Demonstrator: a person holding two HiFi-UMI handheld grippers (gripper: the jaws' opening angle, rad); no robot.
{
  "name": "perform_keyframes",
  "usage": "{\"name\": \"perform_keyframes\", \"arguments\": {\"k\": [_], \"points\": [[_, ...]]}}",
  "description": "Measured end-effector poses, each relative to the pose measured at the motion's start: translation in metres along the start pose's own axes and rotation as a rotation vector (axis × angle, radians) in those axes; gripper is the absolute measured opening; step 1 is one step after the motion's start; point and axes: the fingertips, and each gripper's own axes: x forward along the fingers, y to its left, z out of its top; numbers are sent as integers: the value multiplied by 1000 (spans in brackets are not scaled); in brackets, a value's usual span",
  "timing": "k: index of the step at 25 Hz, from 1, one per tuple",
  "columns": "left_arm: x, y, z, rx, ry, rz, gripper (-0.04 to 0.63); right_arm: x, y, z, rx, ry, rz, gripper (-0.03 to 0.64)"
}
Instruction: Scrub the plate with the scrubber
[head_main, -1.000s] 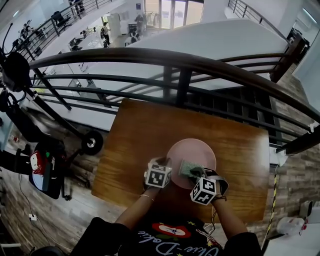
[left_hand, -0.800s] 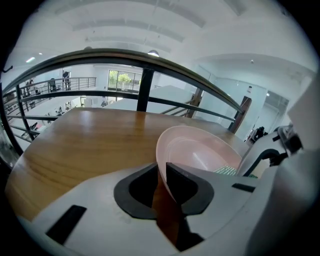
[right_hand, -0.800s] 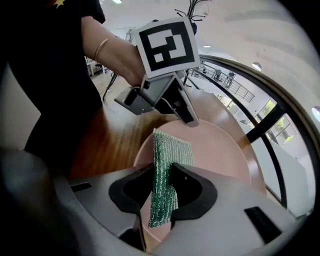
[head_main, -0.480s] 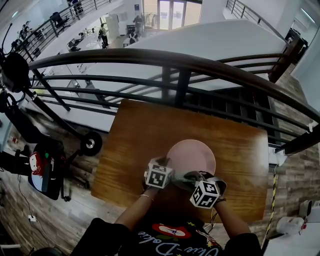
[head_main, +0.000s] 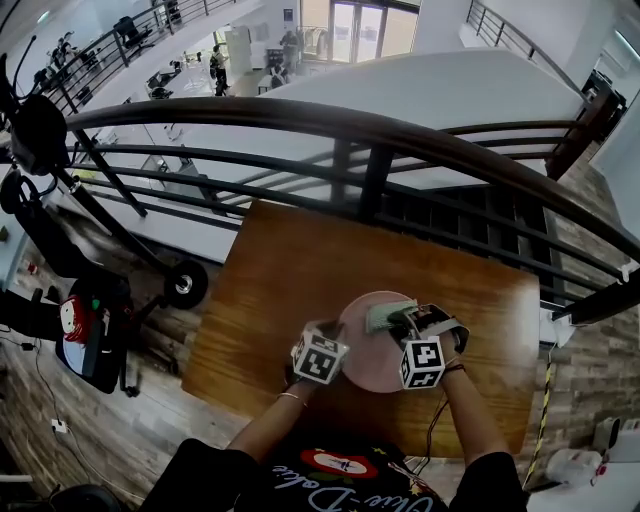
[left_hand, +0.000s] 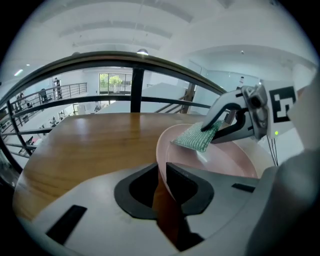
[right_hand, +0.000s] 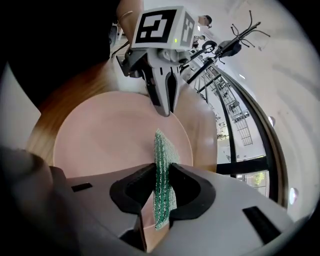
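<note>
Scrubber (head_main: 378, 317) moved rimward | right hand-held gripper (right_hand: 161, 187) grasps it | left hand-held gripper (left_hand: 162, 182) grasps plate (head_main: 368, 360) | railing (head_main: 300, 118) behind

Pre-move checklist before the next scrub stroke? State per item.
1. Left tongs shut on the pink plate rim: ok.
2. Right tongs shut on the green scrubber, pinched edge-on: ok.
3. Scrubber pressed against the plate face: cannot tell; it sits over the plate's inner surface, but no view settles contact.
4. Plate over the wooden table, inside its edges: ok.
5. Plate lying flat on the table: cannot tell.
6. The two tongs clear of each other, on opposite sides of the plate: ok.
</note>
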Motion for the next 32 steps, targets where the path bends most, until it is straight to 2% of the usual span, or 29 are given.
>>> {"name": "perform_keyframes", "arguments": {"k": [3, 7, 16, 22, 32], "points": [[-1, 1, -1, 30, 9, 8, 52, 11, 6, -5, -30, 12, 38, 83], [0, 0, 0, 57, 12, 19, 55, 16, 16, -15, 16, 24, 70, 84], [1, 0, -1, 38, -4, 48, 51, 5, 40, -28, 231, 52, 98, 94], [3, -2, -1, 25, -16, 63, 44, -4, 62, -21, 429, -3, 127, 97], [4, -3, 1, 13, -25, 82, 35, -20, 82, -9, 570, -16, 165, 97]]}}
